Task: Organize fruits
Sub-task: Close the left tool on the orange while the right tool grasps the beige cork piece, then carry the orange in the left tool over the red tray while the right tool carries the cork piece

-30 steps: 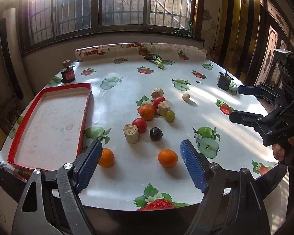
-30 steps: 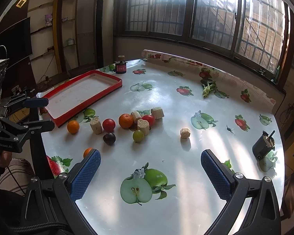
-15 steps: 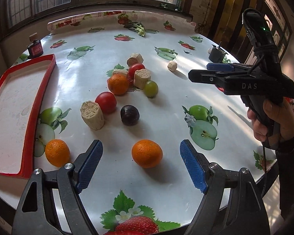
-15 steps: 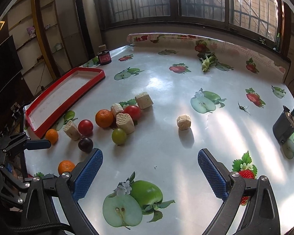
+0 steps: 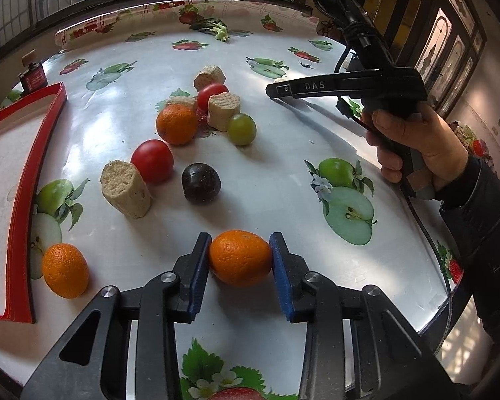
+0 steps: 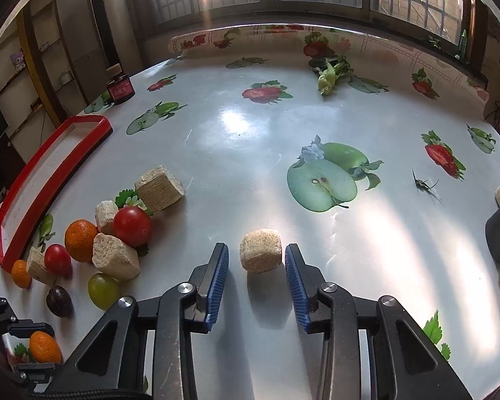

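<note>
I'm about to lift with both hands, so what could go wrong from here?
The round orange sits between the left gripper fingers on a glossy tablecloth; a weak pinch may let it roll. The right gripper brackets a beige bread-like chunk with gaps either side, and might crumble it.

Near the red tray [image 5: 20, 200] lies an orange [image 5: 64, 270], just beside its rim on the table. A second orange [image 5: 240, 257] sits farther from the tray, between two blue pads. A third orange [image 5: 176, 124], two red tomatoes [image 5: 152, 160] [image 5: 212, 94], a dark plum [image 5: 201, 183] and a green grape [image 5: 241, 129] stay in a loose group, well apart from the tray.
</note>
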{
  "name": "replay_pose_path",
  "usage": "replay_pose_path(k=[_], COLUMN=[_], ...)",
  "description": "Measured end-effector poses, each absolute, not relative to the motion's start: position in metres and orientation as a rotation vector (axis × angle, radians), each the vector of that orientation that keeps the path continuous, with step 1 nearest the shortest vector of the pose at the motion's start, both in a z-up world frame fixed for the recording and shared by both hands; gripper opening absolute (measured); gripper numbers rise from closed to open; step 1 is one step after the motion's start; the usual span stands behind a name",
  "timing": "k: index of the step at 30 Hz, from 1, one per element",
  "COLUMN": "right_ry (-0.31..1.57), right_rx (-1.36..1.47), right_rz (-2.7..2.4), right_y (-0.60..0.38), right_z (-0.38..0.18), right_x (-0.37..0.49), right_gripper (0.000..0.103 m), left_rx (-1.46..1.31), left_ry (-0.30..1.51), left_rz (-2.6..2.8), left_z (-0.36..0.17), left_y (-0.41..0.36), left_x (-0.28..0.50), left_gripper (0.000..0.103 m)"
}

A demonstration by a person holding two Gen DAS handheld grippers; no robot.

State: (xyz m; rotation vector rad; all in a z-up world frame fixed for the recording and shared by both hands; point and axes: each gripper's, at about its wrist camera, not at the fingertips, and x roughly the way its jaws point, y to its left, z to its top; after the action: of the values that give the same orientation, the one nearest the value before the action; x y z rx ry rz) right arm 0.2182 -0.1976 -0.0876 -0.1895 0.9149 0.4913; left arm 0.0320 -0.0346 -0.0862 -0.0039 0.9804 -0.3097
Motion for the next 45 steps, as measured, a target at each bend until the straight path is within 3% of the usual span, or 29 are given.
replay_pose_path(k=[2,17,45], right_ry=[0.910,0.863,0.847], right_rx=[-0.200,-0.067,-0.104], right_rz=[0.482,0.618,0.971], right_y=[-0.197,-0.189,-0.025], right_z=[-0.088,-0.038,-0.018], right_x=[0.219,0.148,0.084], right_gripper=[0.026,0.026,0.026], left_rx=[-0.019,-0.105,-0.233], left_ry=[0.984,0.900,0.778], left_rz=[-0.314,-0.262,0.036], left_z=[-0.086,-0.058,-0.028], left_y=[-0.032,0.015,0.168], left_x=[0.033,0.013,-0.012], left_gripper=[0.032,0.032,0.032])
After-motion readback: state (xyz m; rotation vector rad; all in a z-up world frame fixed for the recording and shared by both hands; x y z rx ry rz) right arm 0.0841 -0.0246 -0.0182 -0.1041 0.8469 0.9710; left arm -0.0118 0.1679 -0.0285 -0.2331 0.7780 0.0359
